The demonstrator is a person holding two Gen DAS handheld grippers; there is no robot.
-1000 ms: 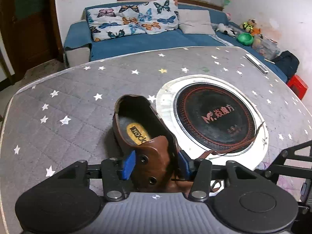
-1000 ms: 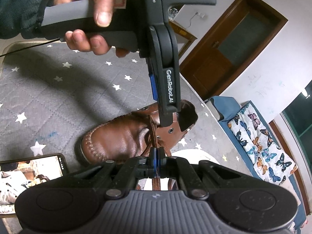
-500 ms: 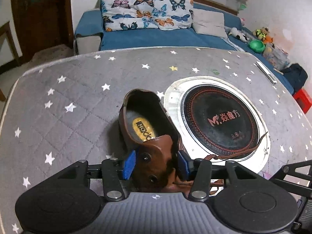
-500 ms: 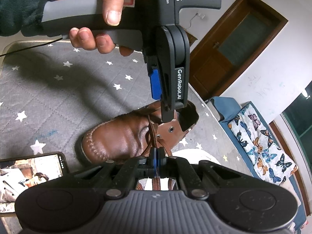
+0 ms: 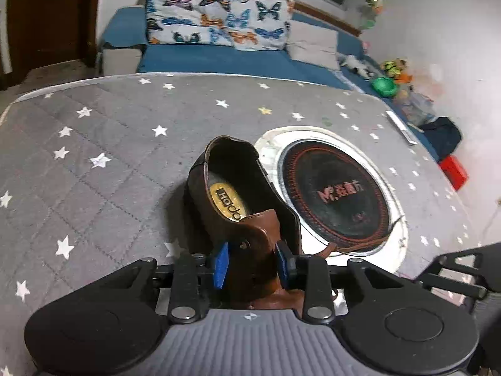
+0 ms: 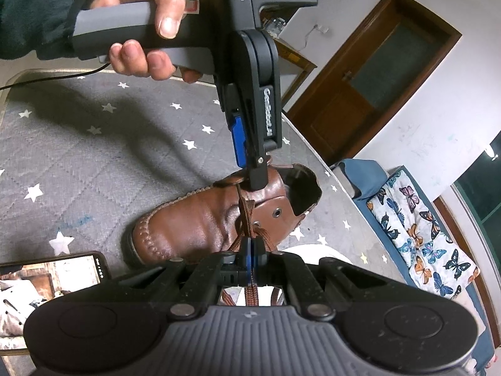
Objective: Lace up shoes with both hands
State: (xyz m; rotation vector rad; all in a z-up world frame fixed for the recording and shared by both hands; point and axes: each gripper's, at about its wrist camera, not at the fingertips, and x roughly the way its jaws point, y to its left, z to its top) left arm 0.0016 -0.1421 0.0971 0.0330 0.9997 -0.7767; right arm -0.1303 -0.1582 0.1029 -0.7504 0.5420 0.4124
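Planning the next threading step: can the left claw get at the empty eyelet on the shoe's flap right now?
Probably not: the left claw is clamped around the shoe, and the eyelet is on the outside face.

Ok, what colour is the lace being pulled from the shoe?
Brown, a woven shoelace; clearest in the right wrist view, against the brown leather shoe.

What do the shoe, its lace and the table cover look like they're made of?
Shoe: brown leather, likely; smooth, glossy highlights, stitched toe seam. Lace: flat woven fabric, brown; weave shows. Table cover: grey quilted cloth with printed stars, matte.
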